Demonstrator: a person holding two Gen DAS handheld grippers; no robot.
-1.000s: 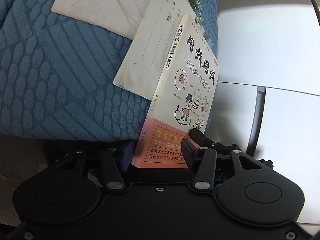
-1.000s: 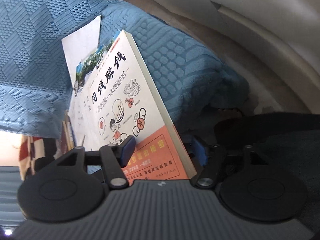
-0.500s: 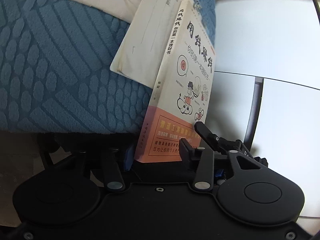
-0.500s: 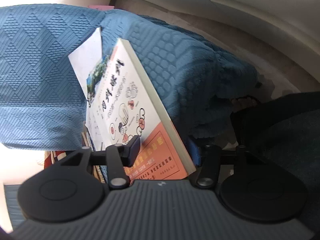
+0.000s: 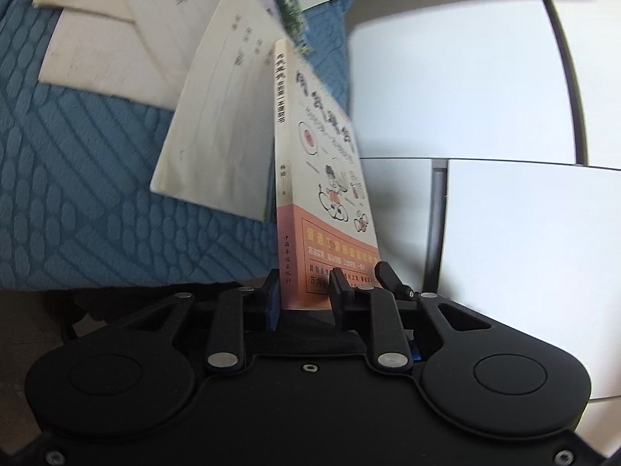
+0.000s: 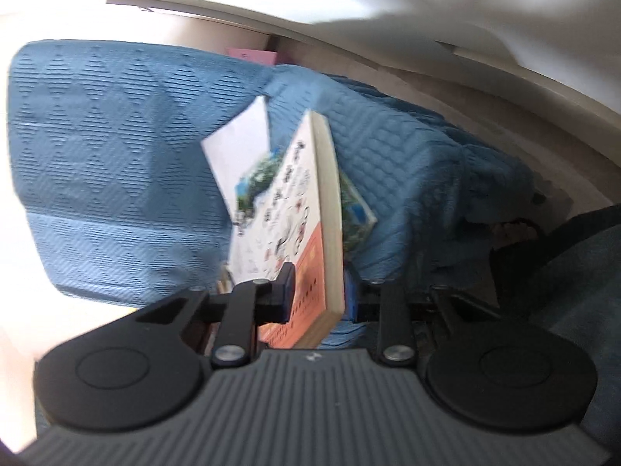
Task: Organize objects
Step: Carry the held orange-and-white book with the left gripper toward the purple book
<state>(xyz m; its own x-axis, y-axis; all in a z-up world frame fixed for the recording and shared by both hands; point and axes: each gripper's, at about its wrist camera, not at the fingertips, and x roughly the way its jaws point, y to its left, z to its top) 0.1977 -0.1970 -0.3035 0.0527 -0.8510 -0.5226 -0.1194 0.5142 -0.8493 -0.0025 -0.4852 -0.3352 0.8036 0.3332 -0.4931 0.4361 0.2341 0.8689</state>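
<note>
Left gripper (image 5: 304, 295) clamped on the orange bottom band of a white-and-orange paperback book (image 5: 310, 178), near the spine corner. Right gripper (image 6: 322, 291) pinching the same bottom edge, at the page-edge side. Book lifted edge-up above a blue quilted fabric cover (image 5: 77, 178), clear of the cream paper sheets (image 5: 128, 35) and a glossy photo booklet (image 6: 353, 209) lying there. Probably light and fairly stiff, slick-covered; best gripped close to the spine. No containers visible.
</note>
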